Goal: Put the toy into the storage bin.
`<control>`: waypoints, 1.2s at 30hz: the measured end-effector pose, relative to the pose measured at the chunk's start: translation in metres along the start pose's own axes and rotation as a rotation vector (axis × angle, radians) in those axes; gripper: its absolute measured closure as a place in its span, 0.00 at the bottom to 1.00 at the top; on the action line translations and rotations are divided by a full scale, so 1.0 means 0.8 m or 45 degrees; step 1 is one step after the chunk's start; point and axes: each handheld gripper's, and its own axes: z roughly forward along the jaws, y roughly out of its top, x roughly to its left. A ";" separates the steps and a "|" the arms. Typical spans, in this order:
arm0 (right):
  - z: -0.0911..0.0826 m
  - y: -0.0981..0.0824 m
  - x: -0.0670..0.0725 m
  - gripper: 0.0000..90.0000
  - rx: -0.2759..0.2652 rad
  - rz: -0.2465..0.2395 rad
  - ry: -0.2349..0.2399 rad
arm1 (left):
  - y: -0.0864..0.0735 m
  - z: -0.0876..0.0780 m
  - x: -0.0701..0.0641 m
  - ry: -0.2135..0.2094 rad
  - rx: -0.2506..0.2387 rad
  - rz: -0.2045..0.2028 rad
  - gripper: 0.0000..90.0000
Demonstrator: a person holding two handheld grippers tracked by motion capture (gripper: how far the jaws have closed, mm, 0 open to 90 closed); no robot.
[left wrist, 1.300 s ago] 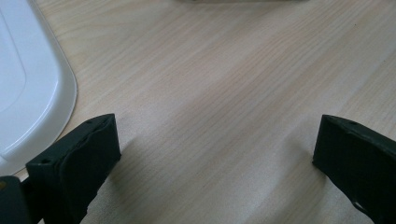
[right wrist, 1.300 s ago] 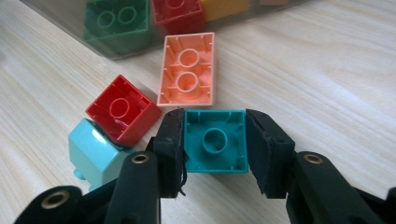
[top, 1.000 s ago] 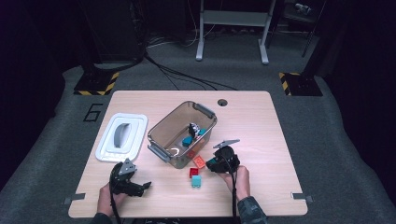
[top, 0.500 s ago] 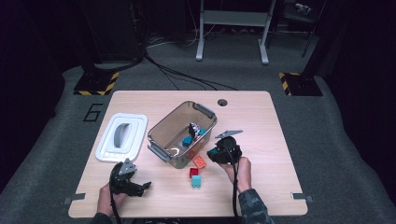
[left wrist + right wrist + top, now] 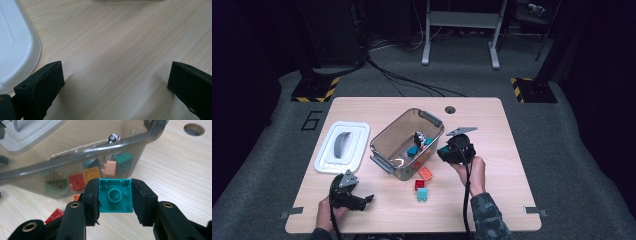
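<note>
High view: a clear bin stands mid-counter, holding several bricks at its near end. The right gripper hovers just beside the bin's right wall, its jaws clamped on a teal brick. Three loose bricks lie near the front edge. The white lid sits toward the left edge. The left gripper rests at the front-left corner, jaws wide apart. A "6" marks the floor.
</note>
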 end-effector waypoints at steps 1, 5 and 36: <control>-0.002 0.003 -0.001 0.66 -0.004 -0.005 -0.005 | 0.000 0.000 0.000 0.000 -0.001 -0.001 0.00; -0.009 0.016 -0.003 0.66 -0.029 -0.028 -0.015 | 0.000 0.000 0.000 0.000 0.000 0.000 0.00; 0.017 0.098 -0.005 0.65 -0.066 -0.105 -0.072 | 0.000 0.000 0.000 -0.001 0.000 0.000 0.00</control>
